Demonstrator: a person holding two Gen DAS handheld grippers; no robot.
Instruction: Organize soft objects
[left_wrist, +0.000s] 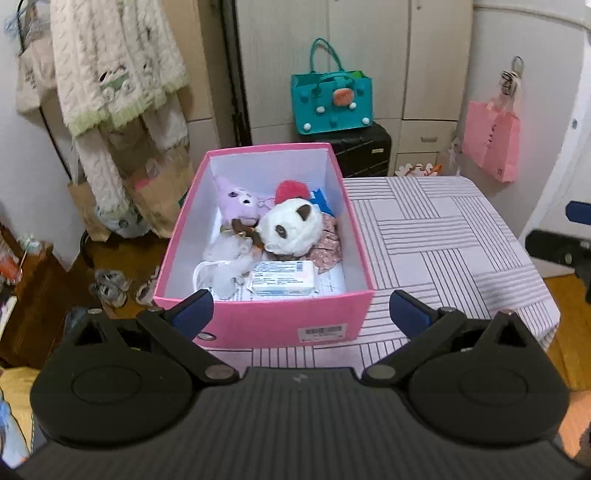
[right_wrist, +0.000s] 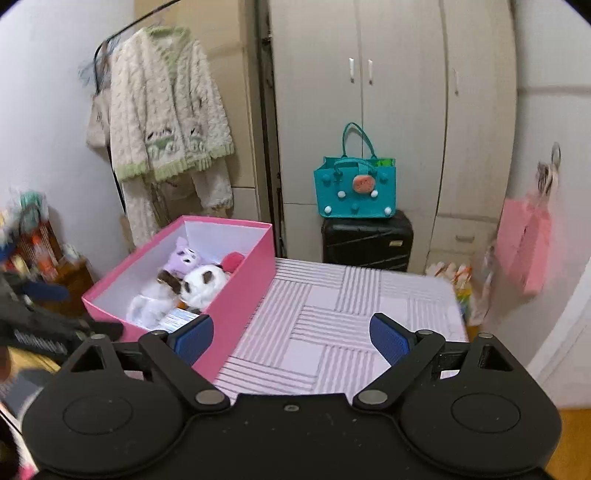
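A pink box stands on the left part of the striped table. It holds a white panda plush, a purple plush, a red pompom, a white fluffy toy, a floral cloth and a wipes pack. My left gripper is open and empty, just in front of the box's near wall. My right gripper is open and empty above the table, right of the box. The panda also shows in the right wrist view.
A teal bag sits on a black suitcase behind the table. A cream robe hangs at the left. A pink bag hangs at the right wall. Shoes and paper bags lie on the floor at the left.
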